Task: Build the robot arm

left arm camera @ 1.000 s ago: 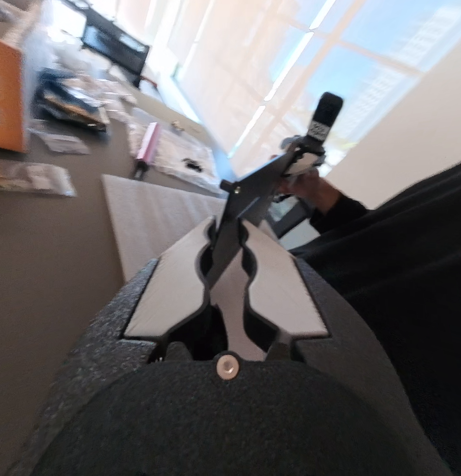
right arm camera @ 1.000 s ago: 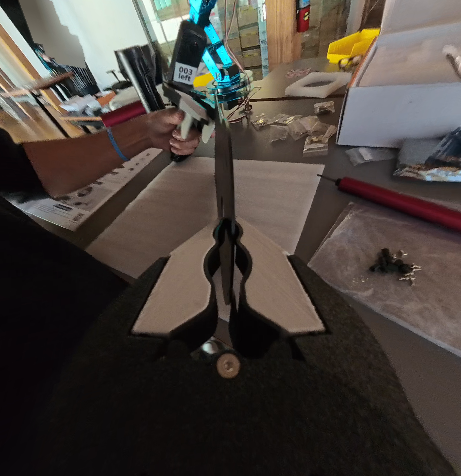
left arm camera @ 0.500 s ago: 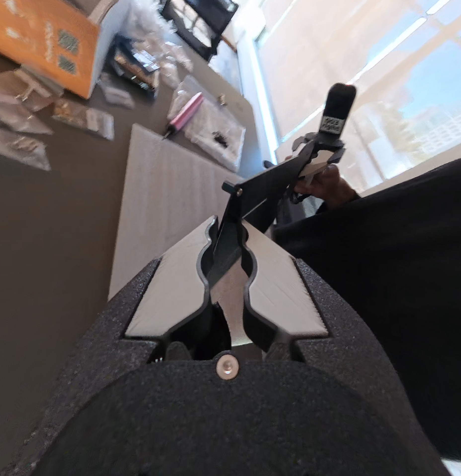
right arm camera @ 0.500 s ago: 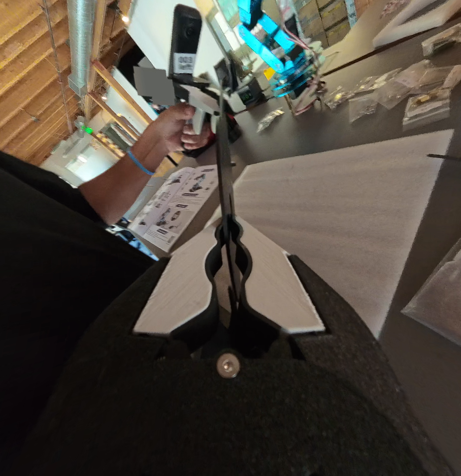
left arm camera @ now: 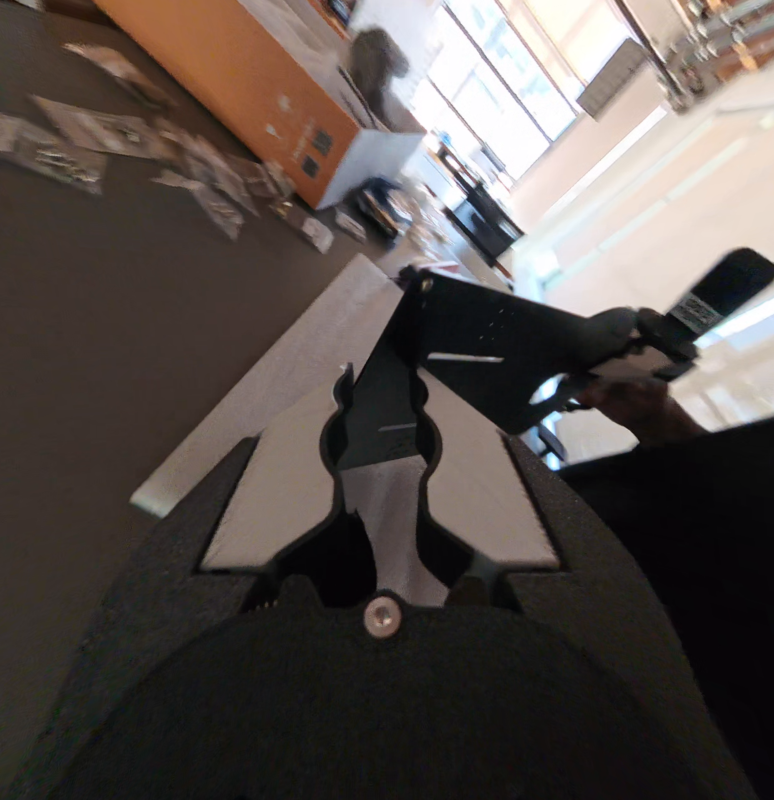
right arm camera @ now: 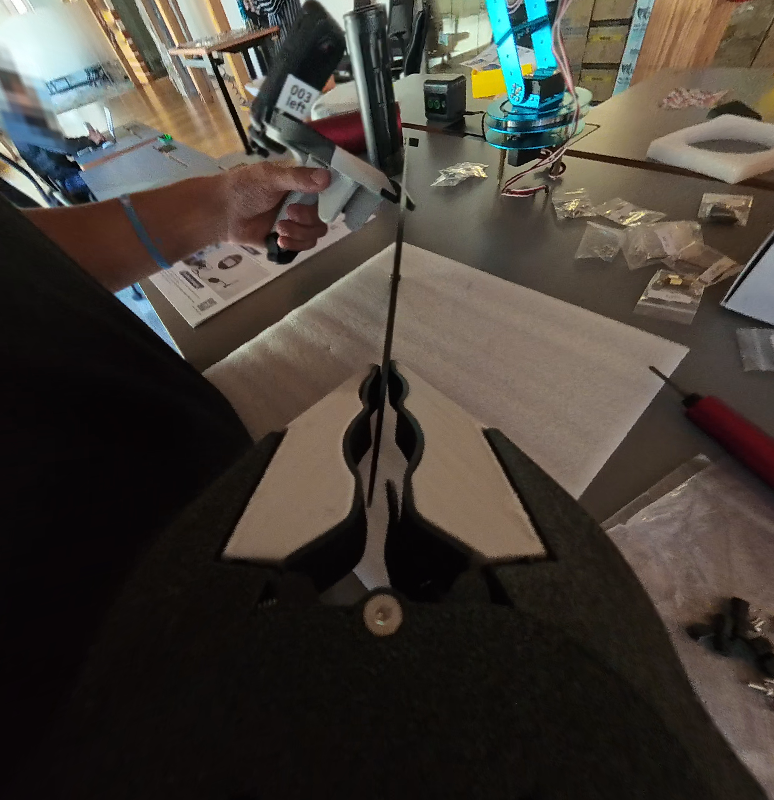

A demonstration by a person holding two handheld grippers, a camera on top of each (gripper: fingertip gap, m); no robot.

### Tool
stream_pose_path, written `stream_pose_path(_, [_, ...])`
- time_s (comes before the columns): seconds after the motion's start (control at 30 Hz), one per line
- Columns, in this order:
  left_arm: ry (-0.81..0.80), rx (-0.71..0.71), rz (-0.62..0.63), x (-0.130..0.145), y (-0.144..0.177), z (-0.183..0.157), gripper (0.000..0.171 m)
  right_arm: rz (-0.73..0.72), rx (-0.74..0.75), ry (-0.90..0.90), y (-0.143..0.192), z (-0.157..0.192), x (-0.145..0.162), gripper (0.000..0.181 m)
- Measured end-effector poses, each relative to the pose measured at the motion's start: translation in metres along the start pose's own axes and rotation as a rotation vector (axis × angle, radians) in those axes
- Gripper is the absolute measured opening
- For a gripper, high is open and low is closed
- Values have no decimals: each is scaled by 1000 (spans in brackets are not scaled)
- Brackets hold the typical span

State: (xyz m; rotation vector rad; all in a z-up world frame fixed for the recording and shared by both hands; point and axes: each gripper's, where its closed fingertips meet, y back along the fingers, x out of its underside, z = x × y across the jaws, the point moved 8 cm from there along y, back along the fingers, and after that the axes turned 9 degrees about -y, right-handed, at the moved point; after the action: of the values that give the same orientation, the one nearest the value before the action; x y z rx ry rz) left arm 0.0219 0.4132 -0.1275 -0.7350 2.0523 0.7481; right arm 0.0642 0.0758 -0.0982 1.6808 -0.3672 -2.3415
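A thin black flat plate (left arm camera: 463, 346) is held in the air between both grippers, above a white foam sheet (left arm camera: 311, 346) on a dark table. My left gripper (left arm camera: 381, 389) is shut on one end of the plate. My right gripper (left arm camera: 614, 342) shows farther off at the upper right, clamped on the other end, with a hand on its handle. In the right wrist view the plate (right arm camera: 394, 281) shows edge-on. My right gripper (right arm camera: 384, 376) is shut on its near end. The left gripper (right arm camera: 389, 195), held by a hand (right arm camera: 255, 203), grips its far end over the foam sheet (right arm camera: 485, 337).
A red-handled screwdriver (right arm camera: 740, 437) and a plastic bag (right arm camera: 679, 541) with black screws lie at the right. Several small parts bags (right arm camera: 636, 233), a blue robot arm (right arm camera: 532, 86), a black cylinder (right arm camera: 376, 86) and a printed leaflet (right arm camera: 221, 281) lie beyond. An orange box (left arm camera: 255, 95) stands far left. My right fingertips sit around 20 centimetres from my left ones.
Both grippers have turned with the plate between them. The left wrist view now shows the plate's broad face, and the left gripper sits lower and closer to the table in the right wrist view.
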Motion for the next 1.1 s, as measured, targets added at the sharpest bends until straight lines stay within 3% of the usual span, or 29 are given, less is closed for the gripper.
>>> stream_pose_path(0.13, [-26,-207,-142,27,34,-33,25,7,13,53,0,2,1,2])
stream_pose_path(0.23, [-28,-431,-223,50,85,-61,25,24,24,102,0,7,0,1])
stream_pose_path(0.43, [100,-941,-326,99,245,-89,25,1,56,76,0,11,3,1])
stream_pose_path(0.53, [150,-1195,-362,119,327,-92,25,31,69,163,-1,21,2,1])
stream_pose_path(0.63, [155,-1278,-358,131,378,-89,25,78,112,163,-1,26,0,1])
stream_pose_path(0.73, [152,-1316,-264,142,402,-82,25,114,141,184,-2,33,-1,1])
stream_pose_path(0.9, [108,-1376,-145,152,414,-73,25,157,190,152,-3,38,-4,1])
stream_pose_path(1.1, [151,-1332,-139,169,420,-65,25,204,236,148,-5,46,-5,1])
